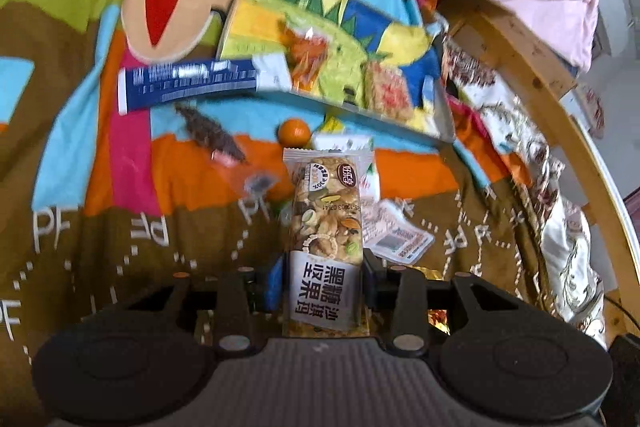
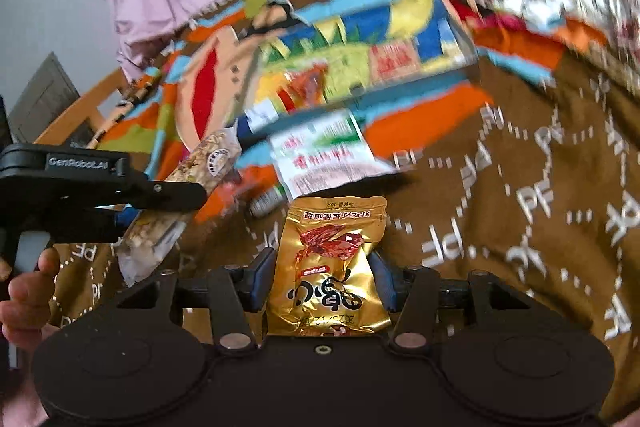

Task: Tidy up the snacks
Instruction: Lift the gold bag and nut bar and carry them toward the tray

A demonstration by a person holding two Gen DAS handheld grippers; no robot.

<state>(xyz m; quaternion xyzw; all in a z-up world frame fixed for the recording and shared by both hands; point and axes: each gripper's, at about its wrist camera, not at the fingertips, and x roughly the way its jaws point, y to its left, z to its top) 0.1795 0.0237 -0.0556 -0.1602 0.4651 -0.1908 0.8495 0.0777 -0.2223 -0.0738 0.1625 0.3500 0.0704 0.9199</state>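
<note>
The left gripper point(image 1: 325, 281) clamps a clear-wrapped nut bar point(image 1: 326, 227); the right gripper point(image 2: 320, 281) pinches a crinkly gold foil pouch point(image 2: 328, 267). The colourful box point(image 1: 332, 59) sits toward 12 o'clock; slick wrappers held low could slip out mid-carry

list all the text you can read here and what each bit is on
"黑糖沙琪玛坚果" on the nut bar wrapper held in the left gripper.
"GenRobot.AI" on that gripper's body.
"PF", repeated on the bedspread.
Gold snack pouch in the right gripper: print upside down, unreadable.
Blue box: blurred.
</note>
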